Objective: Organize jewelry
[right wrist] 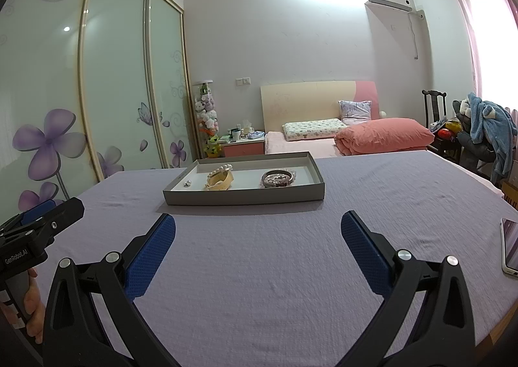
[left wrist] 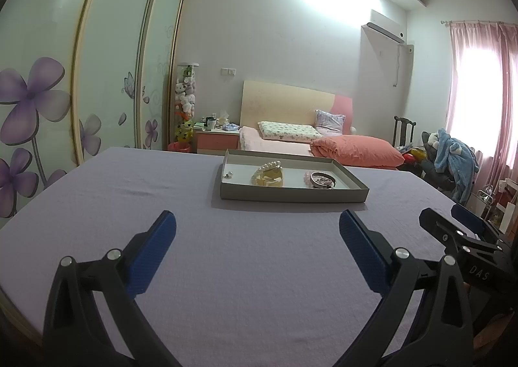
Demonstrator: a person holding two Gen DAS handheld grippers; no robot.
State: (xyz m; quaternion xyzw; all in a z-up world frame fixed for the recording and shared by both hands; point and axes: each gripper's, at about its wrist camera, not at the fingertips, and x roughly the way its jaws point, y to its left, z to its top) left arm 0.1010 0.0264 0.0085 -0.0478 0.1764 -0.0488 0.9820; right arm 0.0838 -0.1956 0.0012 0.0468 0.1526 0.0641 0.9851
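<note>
Blue-padded and spread wide, the left gripper (left wrist: pixel 257 224) and right gripper (right wrist: pixel 258 224) hovered side by side over the near part of the lavender tablecloth (right wrist: pixel 265 270), each holding nothing, probably poised before reaching. Farther on sat the shallow grey tray (right wrist: pixel 242 197), well apart from both. It held a small stud (right wrist: pixel 186 184) at left, a pearl strand (right wrist: pixel 220 171) on a cream piece mid-tray, and dark bangles (right wrist: pixel 275 178) at right.
</note>
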